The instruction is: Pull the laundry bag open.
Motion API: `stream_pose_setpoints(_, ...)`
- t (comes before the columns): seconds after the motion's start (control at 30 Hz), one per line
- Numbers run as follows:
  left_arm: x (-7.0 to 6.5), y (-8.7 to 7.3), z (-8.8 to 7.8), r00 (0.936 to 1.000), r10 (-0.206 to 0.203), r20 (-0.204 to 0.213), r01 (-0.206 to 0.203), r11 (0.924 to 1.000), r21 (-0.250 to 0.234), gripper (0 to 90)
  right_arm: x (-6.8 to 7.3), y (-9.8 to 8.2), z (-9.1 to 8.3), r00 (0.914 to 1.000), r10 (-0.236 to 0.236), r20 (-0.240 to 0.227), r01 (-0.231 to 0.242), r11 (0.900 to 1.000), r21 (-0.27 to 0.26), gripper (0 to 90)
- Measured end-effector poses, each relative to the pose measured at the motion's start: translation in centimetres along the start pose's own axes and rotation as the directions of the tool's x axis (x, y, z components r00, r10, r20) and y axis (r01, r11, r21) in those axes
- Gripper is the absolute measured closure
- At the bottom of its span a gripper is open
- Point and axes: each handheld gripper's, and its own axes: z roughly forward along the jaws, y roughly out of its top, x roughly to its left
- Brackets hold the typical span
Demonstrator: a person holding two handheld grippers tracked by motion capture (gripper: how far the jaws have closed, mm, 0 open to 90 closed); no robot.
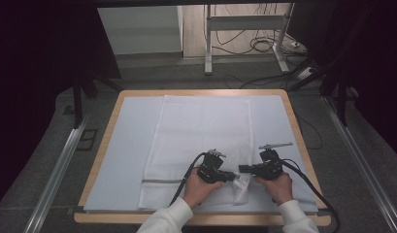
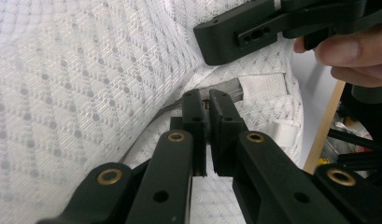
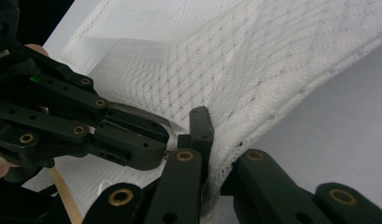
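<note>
While the white waffle-weave towel lies spread along the middle of the pale blue mat on the wooden tabletop, its near right corner is pinched up between two hand-held tools. The left tool is seen closed on the towel's hem, where a grey stripe runs along the edge; in the left gripper view the black jaws stand together with fabric between them. The right tool is likewise clamped on the cloth, a fold of the weave being squeezed between its jaws in the right gripper view. Both tools meet just beside each other at that corner, the left hand and the right hand resting low over the mat. The step in hand is judged to be the taking of a corner for folding or spreading. To do it well, the two grips should be kept firm and only a single layer of edge held, so that no slack bunches between the tools; the tools would best be drawn apart along the hem until the edge is taut before anything is lifted, and the cloth should be raised evenly so that the far end is not dragged askew on the mat. A small white label near the hem should be kept clear of the jaws. No containers are seen on the tabletop.
</note>
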Motion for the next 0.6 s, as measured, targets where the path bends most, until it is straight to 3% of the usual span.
stream_pose_setpoints(0.2,0.1,-0.1,-0.3,1.0,0.003,-0.004,-0.003,1.0,0.002,86.8,0.0,0.0,0.0,1.0,-0.002,-0.001,0.002,1.0,0.001,88.5)
stream_pose_setpoints(0.5,1.2,-0.6,-1.1,0.9996,-0.026,-0.01,0.026,0.9996,-0.009,86.8,-0.1,-0.1,-0.2,1.0,-0.005,0.003,0.005,1.0,-0.006,88.5)
stream_pose_setpoints(0.6,1.3,-0.6,-1.7,0.9998,-0.015,-0.014,0.014,0.9998,-0.01,86.8,0.0,-0.1,-0.3,1.0,-0.002,-0.003,0.002,1.0,-0.011,88.5)
